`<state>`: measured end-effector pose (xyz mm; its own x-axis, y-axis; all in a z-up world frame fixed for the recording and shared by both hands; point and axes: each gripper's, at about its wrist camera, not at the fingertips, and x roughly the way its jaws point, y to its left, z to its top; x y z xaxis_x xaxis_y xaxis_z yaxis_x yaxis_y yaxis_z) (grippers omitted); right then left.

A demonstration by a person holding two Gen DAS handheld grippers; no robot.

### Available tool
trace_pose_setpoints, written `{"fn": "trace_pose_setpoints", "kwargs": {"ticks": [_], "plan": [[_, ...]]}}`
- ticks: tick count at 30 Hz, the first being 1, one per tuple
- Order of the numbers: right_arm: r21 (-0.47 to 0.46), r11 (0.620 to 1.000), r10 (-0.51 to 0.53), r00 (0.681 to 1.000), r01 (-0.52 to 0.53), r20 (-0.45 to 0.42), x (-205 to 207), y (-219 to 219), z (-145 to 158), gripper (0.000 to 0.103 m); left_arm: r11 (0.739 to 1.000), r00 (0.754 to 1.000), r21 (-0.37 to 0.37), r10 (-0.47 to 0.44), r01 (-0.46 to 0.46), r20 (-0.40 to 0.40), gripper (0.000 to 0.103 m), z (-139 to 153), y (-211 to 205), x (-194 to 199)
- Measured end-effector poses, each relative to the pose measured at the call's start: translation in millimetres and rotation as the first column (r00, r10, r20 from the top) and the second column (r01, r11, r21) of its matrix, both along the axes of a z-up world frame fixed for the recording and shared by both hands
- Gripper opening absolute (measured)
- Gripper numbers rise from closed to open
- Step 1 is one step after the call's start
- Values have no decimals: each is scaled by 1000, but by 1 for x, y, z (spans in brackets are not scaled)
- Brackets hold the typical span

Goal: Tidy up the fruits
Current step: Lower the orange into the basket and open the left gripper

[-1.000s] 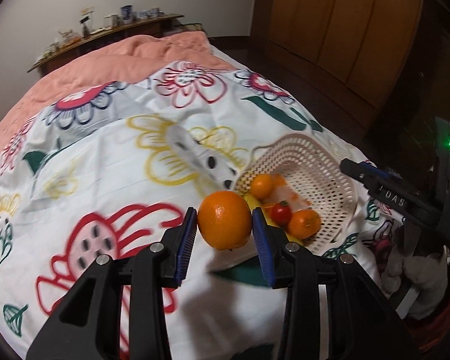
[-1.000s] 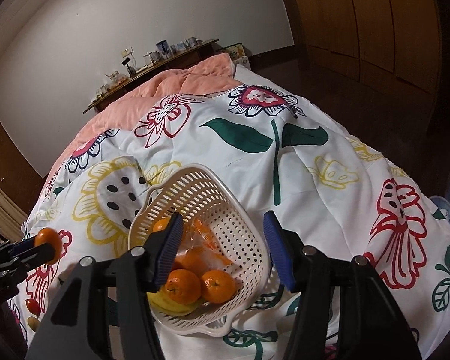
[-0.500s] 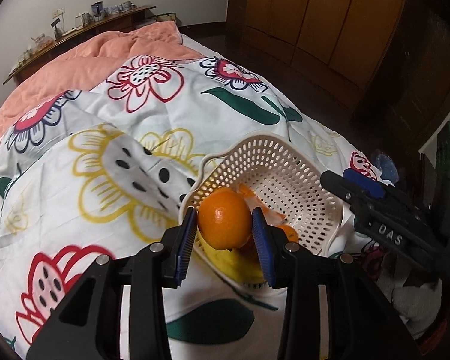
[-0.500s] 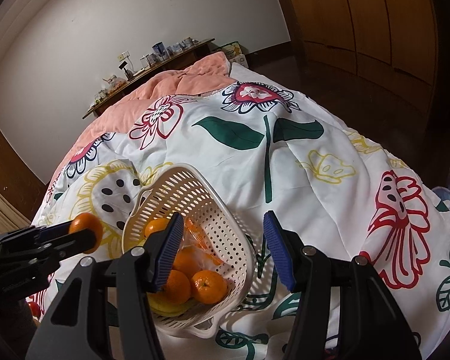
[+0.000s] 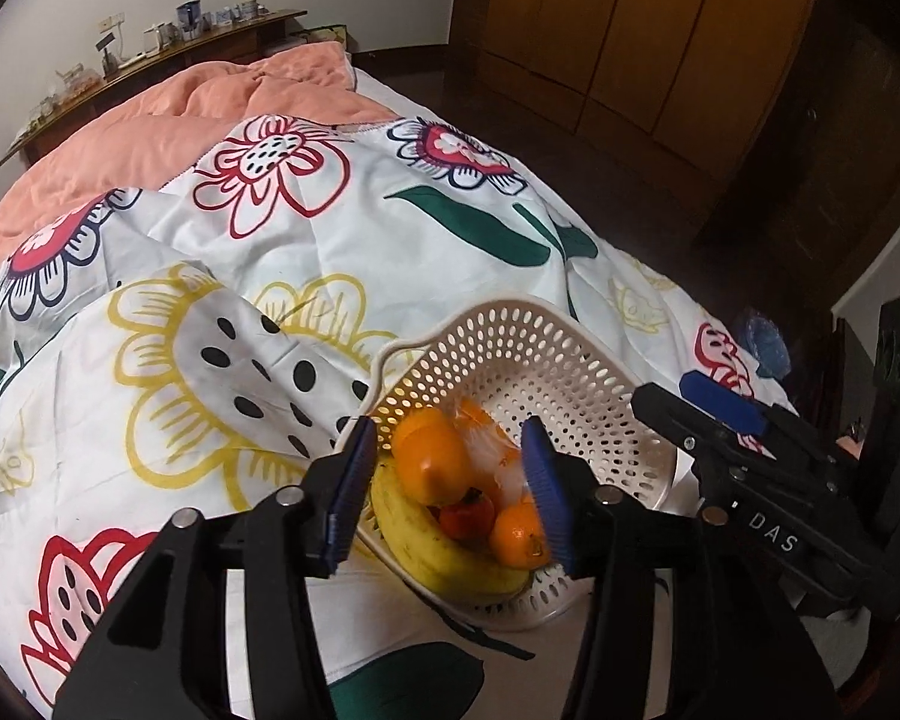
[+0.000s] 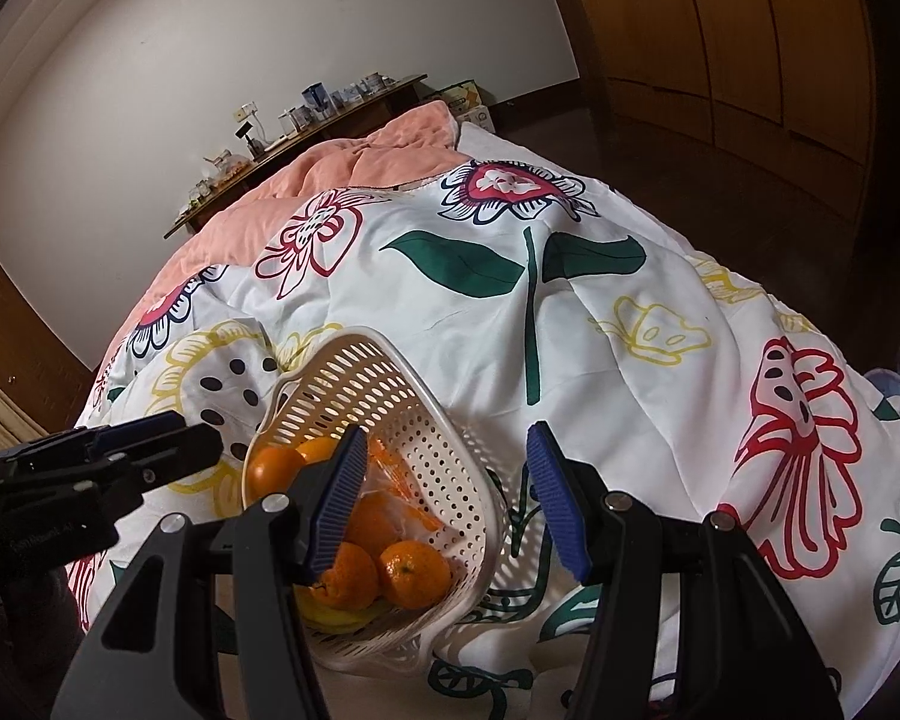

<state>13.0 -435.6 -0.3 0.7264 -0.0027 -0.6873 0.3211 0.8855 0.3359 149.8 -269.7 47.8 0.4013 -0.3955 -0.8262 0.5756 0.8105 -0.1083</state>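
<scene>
A white perforated basket (image 5: 546, 360) sits on the near part of the bed, tilted, and holds the fruit: a large orange (image 5: 432, 462) at its left side, a banana (image 5: 438, 546) lying along the near rim, a small red fruit (image 5: 467, 515) and a mandarin (image 5: 519, 537) beside it, plus a clear bag with orange pieces (image 5: 492, 450) further in. The left gripper (image 5: 447, 489) hangs just above the basket's near edge with its jaws spread wide and nothing between the blue pads; the large orange lies free in the basket below them. The right gripper (image 6: 450, 495) is also wide open and empty, poised over the right wall of the basket (image 6: 450, 468), where two mandarins (image 6: 384, 576) lie at the near end. From the left wrist view the right gripper (image 5: 720, 414) appears just right of the basket. The basket rests on a white quilt (image 5: 342, 252) printed with big red, yellow and blue flowers and green leaves; a salmon-pink blanket (image 5: 180, 120) covers the far end. Beyond it a wooden shelf (image 5: 150, 60) with small cups and jars runs along a white wall, and a brown wardrobe (image 5: 642, 30) stands at the far right.
</scene>
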Motion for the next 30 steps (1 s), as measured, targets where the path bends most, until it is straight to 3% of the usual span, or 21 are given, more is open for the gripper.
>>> {"fn": "trace_pose_setpoints", "kwargs": {"ticks": [14, 22, 24, 30], "plan": [[0, 1000, 8, 1000, -8, -3, 0, 3, 0, 56, 998, 999, 7, 54, -54, 2, 53, 1, 18, 5], [-13, 1000, 11, 1000, -10, 4, -2, 9, 5, 56, 995, 995, -15, 96, -95, 16, 61, 13, 34, 8], [-17, 1000, 15, 1000, -15, 8, -3, 11, 7, 57, 995, 994, -19, 103, -102, 21, 68, 15, 39, 7], [-19, 999, 47, 999, -47, 13, -3, 20, 11, 58, 991, 990, -33, 134, -133, 40, 70, 22, 65, -4]]}}
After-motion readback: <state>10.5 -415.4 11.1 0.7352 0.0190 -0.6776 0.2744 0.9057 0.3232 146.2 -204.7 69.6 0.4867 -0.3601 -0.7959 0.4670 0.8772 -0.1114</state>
